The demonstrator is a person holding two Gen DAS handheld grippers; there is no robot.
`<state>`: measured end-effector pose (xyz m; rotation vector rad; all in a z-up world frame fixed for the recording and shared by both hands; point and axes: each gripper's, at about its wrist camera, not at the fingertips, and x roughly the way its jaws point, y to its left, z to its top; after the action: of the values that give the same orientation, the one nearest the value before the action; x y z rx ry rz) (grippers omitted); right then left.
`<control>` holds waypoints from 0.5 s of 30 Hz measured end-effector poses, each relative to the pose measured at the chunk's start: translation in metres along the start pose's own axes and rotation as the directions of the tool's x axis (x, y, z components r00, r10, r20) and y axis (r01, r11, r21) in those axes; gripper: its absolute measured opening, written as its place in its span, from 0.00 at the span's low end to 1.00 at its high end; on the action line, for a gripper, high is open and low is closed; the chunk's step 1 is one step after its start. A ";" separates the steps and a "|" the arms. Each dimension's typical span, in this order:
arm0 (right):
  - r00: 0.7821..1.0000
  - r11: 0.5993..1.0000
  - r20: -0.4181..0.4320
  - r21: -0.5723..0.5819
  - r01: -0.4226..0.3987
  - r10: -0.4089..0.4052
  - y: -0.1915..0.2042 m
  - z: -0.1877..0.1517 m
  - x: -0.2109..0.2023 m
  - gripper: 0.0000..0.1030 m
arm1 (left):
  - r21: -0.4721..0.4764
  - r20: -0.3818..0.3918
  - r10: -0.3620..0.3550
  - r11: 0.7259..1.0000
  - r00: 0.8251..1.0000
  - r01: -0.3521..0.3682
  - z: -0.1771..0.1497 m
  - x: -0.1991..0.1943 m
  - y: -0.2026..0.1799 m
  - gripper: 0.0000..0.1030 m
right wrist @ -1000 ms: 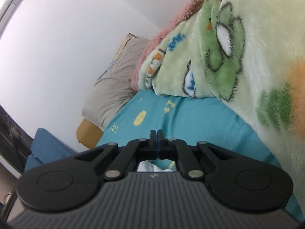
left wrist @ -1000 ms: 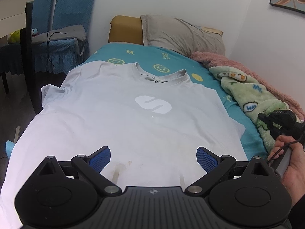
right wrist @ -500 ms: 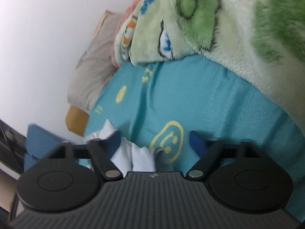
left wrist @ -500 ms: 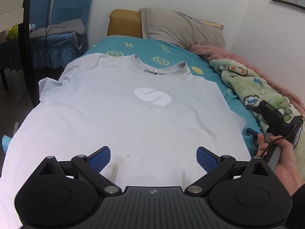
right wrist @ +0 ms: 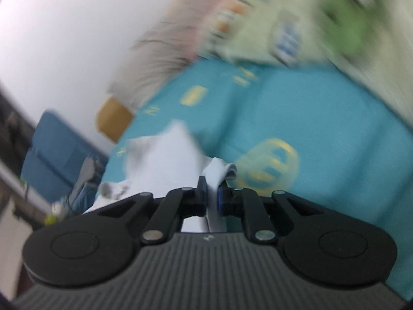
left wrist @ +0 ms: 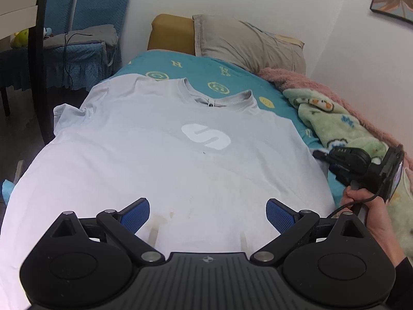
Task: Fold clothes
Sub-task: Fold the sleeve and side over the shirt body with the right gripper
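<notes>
Pinching T-shirt [left wrist: 165,160] sleeve edge – right gripper [right wrist: 212,193] clamped | left gripper [left wrist: 207,213] spread wide above hem | next: likely fold sleeve across the shirt

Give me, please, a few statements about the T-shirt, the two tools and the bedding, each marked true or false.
1. The left tool is open above the T-shirt. True.
2. The right tool is open and holds nothing. False: it is shut on a fold of the white T-shirt fabric.
3. The T-shirt lies face up with its collar toward the pillow. True.
4. The T-shirt is already folded in half. False: it is spread flat over the teal bedsheet.
5. The green cartoon blanket covers the T-shirt's logo. False: it lies beside the shirt, along the wall side.
</notes>
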<state>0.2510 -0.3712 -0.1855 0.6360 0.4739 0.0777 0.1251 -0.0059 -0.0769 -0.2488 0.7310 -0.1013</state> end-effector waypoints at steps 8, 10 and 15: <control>0.985 0.797 -0.135 -0.581 -0.164 0.105 0.147 -0.087 0.010 0.09 | -0.042 0.130 0.066 0.997 0.989 -0.061 0.022 -0.023 0.017 0.95; 0.981 0.753 -0.178 -0.636 -0.169 0.070 0.156 -0.109 0.015 0.11 | -0.043 0.146 0.084 0.996 0.986 -0.078 0.026 -0.025 0.022 0.95; 0.973 0.824 -0.220 -0.539 -0.177 0.066 0.153 -0.095 -0.001 0.67 | -0.048 0.185 0.127 0.992 0.975 -0.120 0.035 -0.031 0.033 0.95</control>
<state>0.2187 -0.1959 -0.1615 0.0777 0.5654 0.3909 0.1258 0.0383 -0.0400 -0.2432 0.5595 0.0538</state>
